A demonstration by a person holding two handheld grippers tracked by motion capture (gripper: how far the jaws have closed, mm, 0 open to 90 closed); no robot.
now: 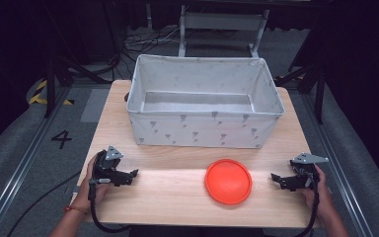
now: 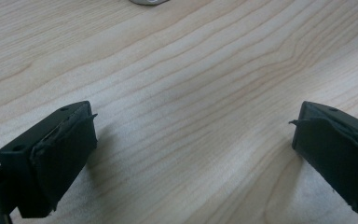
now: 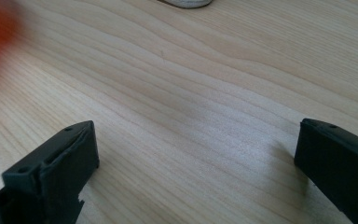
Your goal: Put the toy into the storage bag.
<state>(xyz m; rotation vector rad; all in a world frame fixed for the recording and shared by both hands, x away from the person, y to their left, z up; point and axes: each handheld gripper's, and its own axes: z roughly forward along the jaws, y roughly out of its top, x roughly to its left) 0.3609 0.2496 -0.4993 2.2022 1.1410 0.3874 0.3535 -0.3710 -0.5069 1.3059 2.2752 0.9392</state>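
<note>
Currently your left claw and right claw rest released on the worktop; the orange disc lies lower centre. Flat, it may skid when pinched.

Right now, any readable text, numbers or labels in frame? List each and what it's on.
"4": black mark on the grey floor left of the table.
The fabric bin carries a repeating small grey print, too small to tell if any of it is lettering.
Nothing readable on the orange disc or in either gripper view.
</note>
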